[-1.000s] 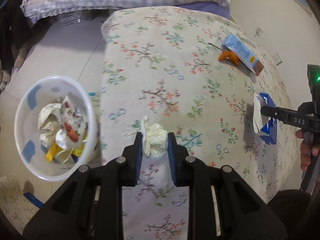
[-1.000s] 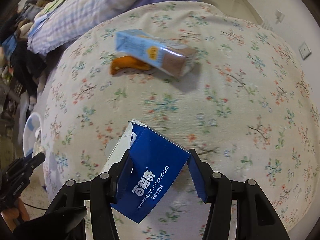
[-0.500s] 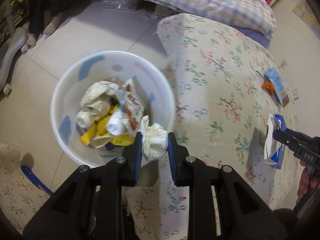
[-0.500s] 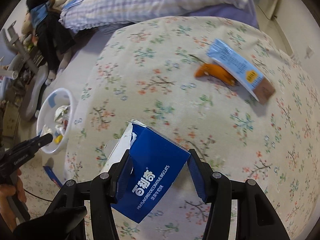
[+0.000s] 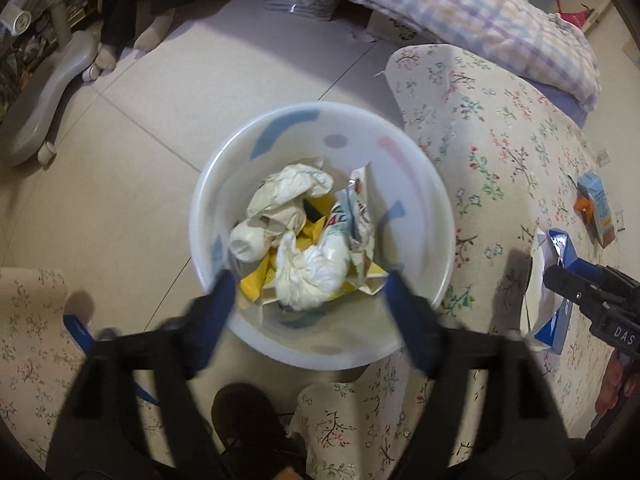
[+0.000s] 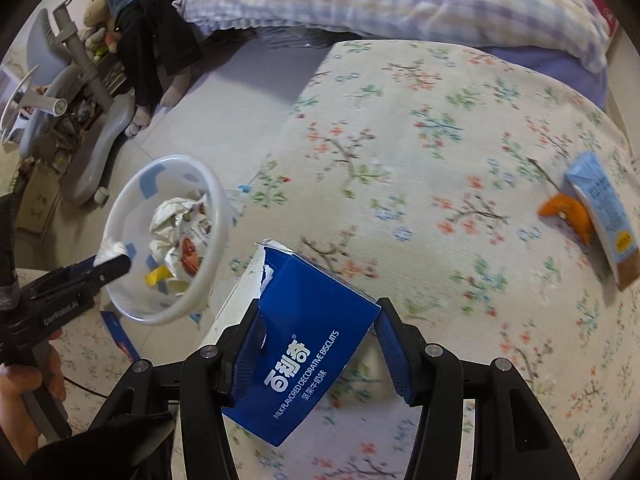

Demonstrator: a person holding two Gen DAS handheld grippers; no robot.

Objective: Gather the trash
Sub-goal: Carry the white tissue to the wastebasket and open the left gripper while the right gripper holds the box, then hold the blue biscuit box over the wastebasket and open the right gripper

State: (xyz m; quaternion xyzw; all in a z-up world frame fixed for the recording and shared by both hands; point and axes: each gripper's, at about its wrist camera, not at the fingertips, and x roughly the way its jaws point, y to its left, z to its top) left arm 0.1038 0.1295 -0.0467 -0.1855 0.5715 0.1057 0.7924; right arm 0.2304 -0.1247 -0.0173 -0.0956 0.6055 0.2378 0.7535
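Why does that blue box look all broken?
The blue cardboard biscuit box held in the right gripper is torn open at its top: a ragged edge with the white inside showing. It is an opened packet, so it counts as trash. The white plastic bin on the floor already holds crumpled wrappers.

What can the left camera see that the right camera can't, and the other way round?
Only the left wrist view looks straight down into the white bin, showing a small white bottle and the left gripper open above it. Only the right wrist view shows the writing on the blue biscuit box, held in the right gripper. Both show the bin, the box, the flowery cloth, the orange peel and the light blue carton.
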